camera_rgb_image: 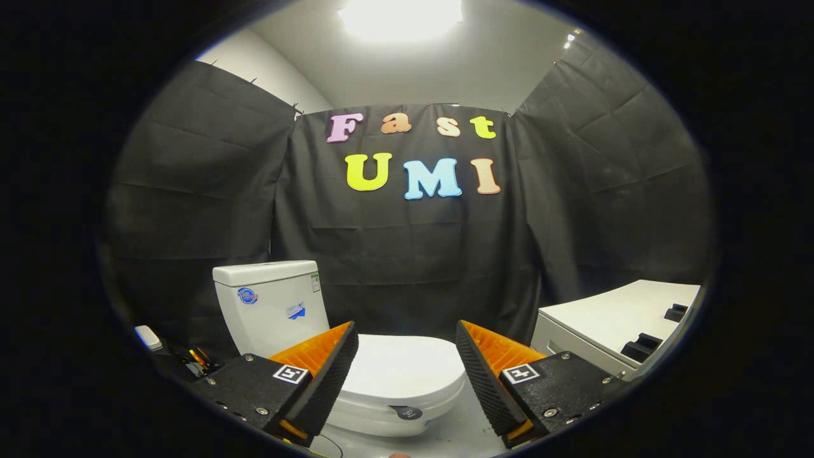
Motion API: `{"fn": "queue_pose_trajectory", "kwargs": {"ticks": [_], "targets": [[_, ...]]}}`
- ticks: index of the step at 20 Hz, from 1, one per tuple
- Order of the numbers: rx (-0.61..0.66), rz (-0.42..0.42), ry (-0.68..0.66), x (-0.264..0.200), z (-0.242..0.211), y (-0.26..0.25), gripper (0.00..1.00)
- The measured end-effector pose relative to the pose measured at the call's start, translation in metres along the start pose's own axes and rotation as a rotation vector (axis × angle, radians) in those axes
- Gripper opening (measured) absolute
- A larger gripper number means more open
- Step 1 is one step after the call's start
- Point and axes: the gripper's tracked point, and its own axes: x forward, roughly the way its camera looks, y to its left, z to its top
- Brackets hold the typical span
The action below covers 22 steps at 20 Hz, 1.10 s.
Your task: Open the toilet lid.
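Evidently the gripper point(407, 356) hangs with its fingers spread wide, holding nothing — the toilet lid point(404, 369) lies closed just ahead, between them, with the tank point(270, 305) behind. Risk: a finger skids over the smooth, rounded front edge, or wedges under the seat too — lifting both.

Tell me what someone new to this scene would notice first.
First the white toilet, lid down, lying just ahead of the gripper, whose open fingers frame it without touching. Its tank stands beyond the one finger, against the black cloth wall. A white cabinet sits beyond the other finger.
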Motion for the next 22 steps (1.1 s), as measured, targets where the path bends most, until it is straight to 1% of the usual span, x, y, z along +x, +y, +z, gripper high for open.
{"fn": "queue_pose_trajectory", "kwargs": {"ticks": [3, 10, 15, 18, 22], "targets": [[0.021, 0.010, -0.016, 0.005, 0.004, 0.002, 0.95], [0.186, 0.042, -0.042, 0.026, 0.001, 0.010, 0.95], [0.356, 0.006, -0.009, 0.038, -0.028, 0.005, 0.96], [0.423, -0.014, 0.025, 0.042, -0.049, 0.004, 0.96], [0.524, -0.064, 0.075, 0.047, -0.077, -0.003, 0.96]]}}
